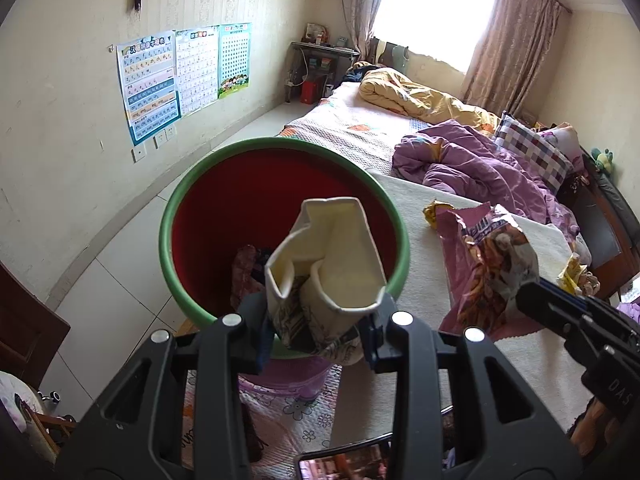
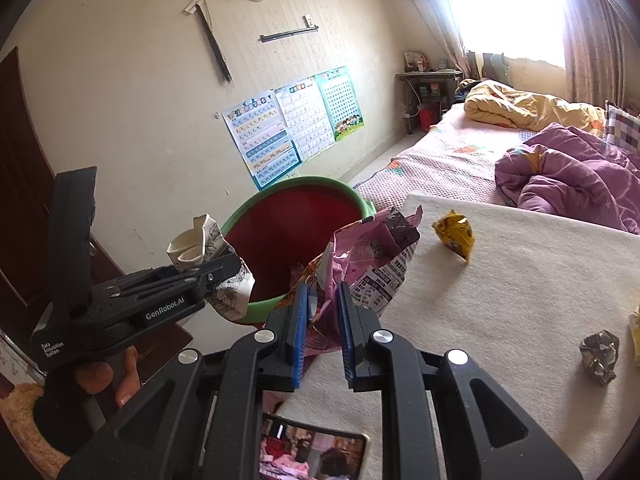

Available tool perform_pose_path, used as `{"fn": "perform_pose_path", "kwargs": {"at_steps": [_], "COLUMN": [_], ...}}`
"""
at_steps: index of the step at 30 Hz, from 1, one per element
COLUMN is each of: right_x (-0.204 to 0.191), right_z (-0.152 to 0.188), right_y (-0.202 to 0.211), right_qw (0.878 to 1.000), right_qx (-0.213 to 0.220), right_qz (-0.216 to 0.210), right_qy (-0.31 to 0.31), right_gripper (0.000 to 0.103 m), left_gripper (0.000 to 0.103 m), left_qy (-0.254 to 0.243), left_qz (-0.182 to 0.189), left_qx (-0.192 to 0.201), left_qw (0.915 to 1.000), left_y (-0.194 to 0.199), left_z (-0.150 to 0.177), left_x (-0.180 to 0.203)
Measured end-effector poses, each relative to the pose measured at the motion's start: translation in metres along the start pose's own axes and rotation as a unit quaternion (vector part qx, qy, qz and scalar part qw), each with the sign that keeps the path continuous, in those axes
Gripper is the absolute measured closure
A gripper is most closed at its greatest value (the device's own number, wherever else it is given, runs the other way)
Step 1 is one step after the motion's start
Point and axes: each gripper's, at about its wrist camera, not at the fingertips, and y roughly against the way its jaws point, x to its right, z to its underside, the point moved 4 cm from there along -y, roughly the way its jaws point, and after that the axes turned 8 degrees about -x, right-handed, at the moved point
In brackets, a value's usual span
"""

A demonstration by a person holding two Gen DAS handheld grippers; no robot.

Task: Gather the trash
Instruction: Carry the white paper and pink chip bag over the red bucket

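Crushed cup (image 1: 324, 268) between left fingers (image 1: 250, 320)

Left claw (image 1: 316, 320) and right claw (image 2: 323, 328) both clamped, angled downward.

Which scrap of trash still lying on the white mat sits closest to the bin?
The yellow wrapper, on the mat's far side toward the bin. The crumpled grey wad lies farther out, near the right edge.

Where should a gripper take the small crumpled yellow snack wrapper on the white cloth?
On the small crumpled yellow snack wrapper, pinch the raised top peak, coming from above. It stands as a puffed lump on the white cloth, clear of other trash, so its upper folds probably offer the easiest bite.
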Motion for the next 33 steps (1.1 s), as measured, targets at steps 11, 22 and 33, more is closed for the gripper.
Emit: {"fn": "perform_pose_path", "kwargs": {"at_steps": [11, 22, 33], "right_x": [-0.016, -0.023, -0.024], "right_z": [-0.021, -0.022, -0.026], "right_y": [-0.015, -0.026, -0.03], "right_qw": [1.0, 1.0, 1.0], "right_qx": [0.01, 0.004, 0.006], "right_qz": [0.0, 0.001, 0.007], "right_qy": [0.006, 0.006, 0.01], "right_gripper": [0.088, 0.088, 0.088], "left_gripper": [0.07, 0.07, 0.07], "left_qy": [0.008, 0.003, -0.003], "left_qz": [-0.004, -0.003, 0.003], "left_qx": [0.004, 0.003, -0.006], "left_qw": [1.0, 1.0, 1.0], "left_y": [-0.006, -0.013, -0.024], "left_z": [-0.009, -0.019, -0.023], "left_x": [-0.028, -0.035, -0.04]}}
